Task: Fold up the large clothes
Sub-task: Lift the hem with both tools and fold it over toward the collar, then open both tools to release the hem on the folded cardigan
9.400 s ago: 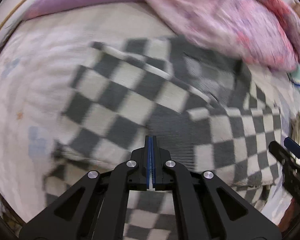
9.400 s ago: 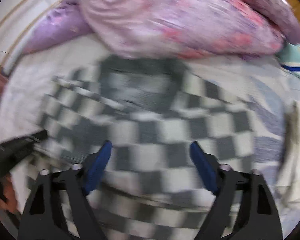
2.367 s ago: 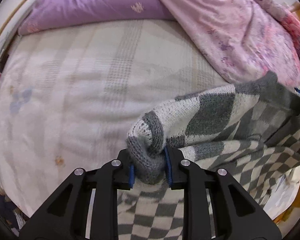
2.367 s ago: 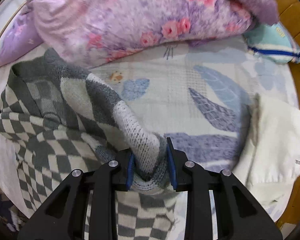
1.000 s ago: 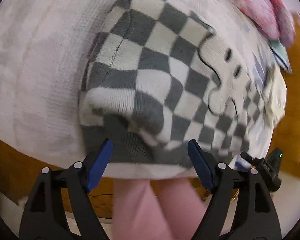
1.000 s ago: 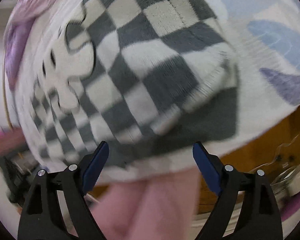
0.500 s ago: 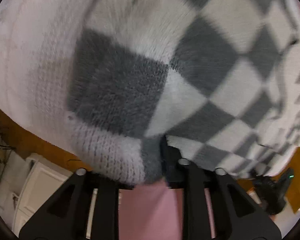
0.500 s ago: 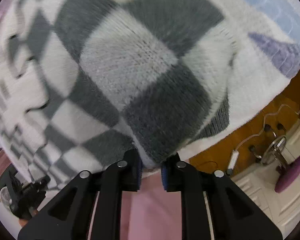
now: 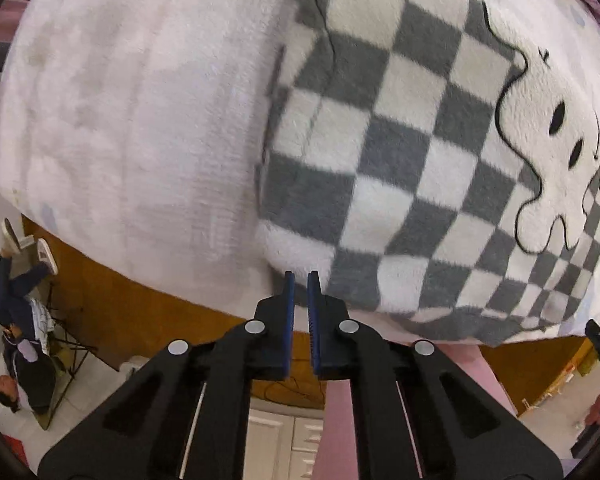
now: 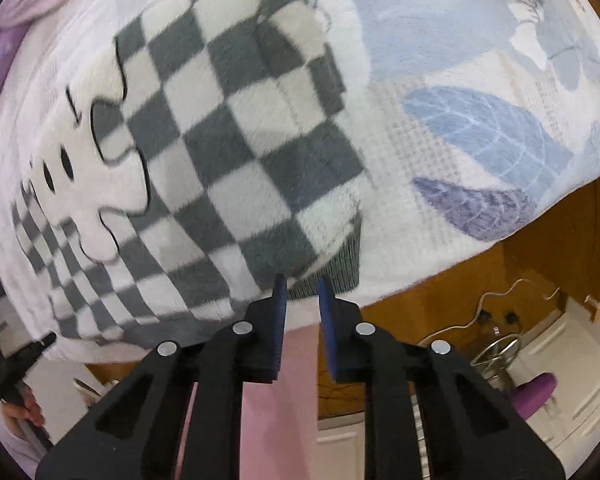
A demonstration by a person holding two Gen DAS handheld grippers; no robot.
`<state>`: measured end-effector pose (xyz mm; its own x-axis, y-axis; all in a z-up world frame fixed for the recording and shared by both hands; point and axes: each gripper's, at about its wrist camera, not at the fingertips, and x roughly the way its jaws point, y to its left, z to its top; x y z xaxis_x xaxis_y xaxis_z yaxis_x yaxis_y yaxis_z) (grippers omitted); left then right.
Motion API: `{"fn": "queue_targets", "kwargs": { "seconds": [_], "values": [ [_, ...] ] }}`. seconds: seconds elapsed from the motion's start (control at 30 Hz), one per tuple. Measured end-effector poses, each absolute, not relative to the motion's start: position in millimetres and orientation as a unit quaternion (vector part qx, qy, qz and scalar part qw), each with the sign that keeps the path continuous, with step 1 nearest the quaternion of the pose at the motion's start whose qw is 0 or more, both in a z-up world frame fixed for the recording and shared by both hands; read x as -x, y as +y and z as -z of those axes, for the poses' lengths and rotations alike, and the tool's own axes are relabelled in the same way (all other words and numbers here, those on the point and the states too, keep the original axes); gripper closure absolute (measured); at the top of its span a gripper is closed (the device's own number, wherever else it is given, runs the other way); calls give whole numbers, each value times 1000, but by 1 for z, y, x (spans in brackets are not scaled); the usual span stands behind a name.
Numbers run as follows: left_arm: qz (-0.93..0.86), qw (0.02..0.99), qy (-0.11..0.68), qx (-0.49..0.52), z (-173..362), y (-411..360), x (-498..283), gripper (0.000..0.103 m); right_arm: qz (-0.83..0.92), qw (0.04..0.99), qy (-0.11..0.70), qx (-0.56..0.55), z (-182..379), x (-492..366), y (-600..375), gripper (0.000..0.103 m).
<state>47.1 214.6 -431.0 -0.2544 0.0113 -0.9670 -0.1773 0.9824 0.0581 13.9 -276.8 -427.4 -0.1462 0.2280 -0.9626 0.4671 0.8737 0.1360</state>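
Left gripper (image 9: 298,276): jaws closing, down to a thin slit, and nothing is in the slit. Half a second ago the same jaws were pinched on the near left corner of the sweater (image 9: 400,152); that corner now lies free on the sheet (image 9: 140,120), just beyond the tips. Right gripper (image 10: 302,282): jaws closing too, with a wider gap. The grey hem (image 10: 340,272) shows past that gap, but the pads do not press on it, where before they had the near right corner in their grip. So both corners slipped out, or were let go, as the grippers came up off the bed, and the jaws are closing on air

The sweater lies flat along the near edge of the bed, doubled over, with the hem peeping out under the top layer at the right corner. The white ghost patch (image 9: 552,152) faces up in the middle. It sits much as it did a second ago, when both grippers stood wide open above it

My reading: the grab that would start the next fold did not take. Each gripper would have to open again and go back down to its corner. The fleece is thick and springy, so a shallow bite at the very edge is likely to slip again
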Motion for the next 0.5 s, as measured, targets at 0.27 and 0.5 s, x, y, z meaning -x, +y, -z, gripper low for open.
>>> {"fn": "queue_targets", "kwargs": {
  "seconds": [0.27,0.5],
  "values": [
    [-69,570,818,-15,522,189,-87,97,106,562,803,-165,515,-53,-276,90],
    [-80,577,813,-5,523,189,-69,97,105,553,809,-171,522,-39,-275,91]
  ]
}}
